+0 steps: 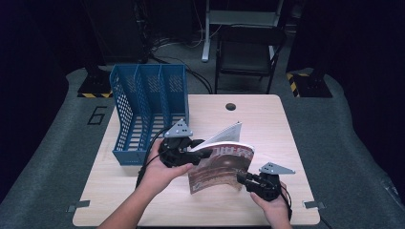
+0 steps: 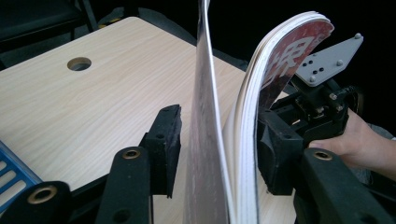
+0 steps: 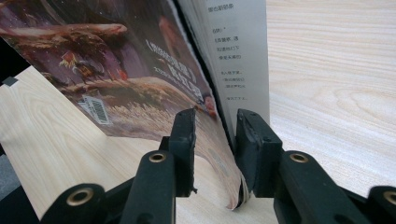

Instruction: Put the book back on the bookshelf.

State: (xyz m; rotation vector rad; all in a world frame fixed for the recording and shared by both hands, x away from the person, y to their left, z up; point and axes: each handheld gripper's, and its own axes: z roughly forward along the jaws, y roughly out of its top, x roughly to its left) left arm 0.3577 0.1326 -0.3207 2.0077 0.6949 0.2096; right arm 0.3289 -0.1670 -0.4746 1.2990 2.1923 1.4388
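Both tools point(image 1: 203, 149) point(image 1: 241, 178) hold a magazine point(image 1: 222, 164) (grip seemingly loose).

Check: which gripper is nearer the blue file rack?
Left. The left gripper sits just off the blue file rack's front right corner; the right gripper is across the magazine, nearer the table's right edge.

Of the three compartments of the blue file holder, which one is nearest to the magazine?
The rightmost compartment of the blue file holder, the one toward the table's middle. The magazine is held just in front of it; the other two lie farther left.

A blue file rack point(image 1: 149, 112) stands on the wooden table point(image 1: 267, 124)
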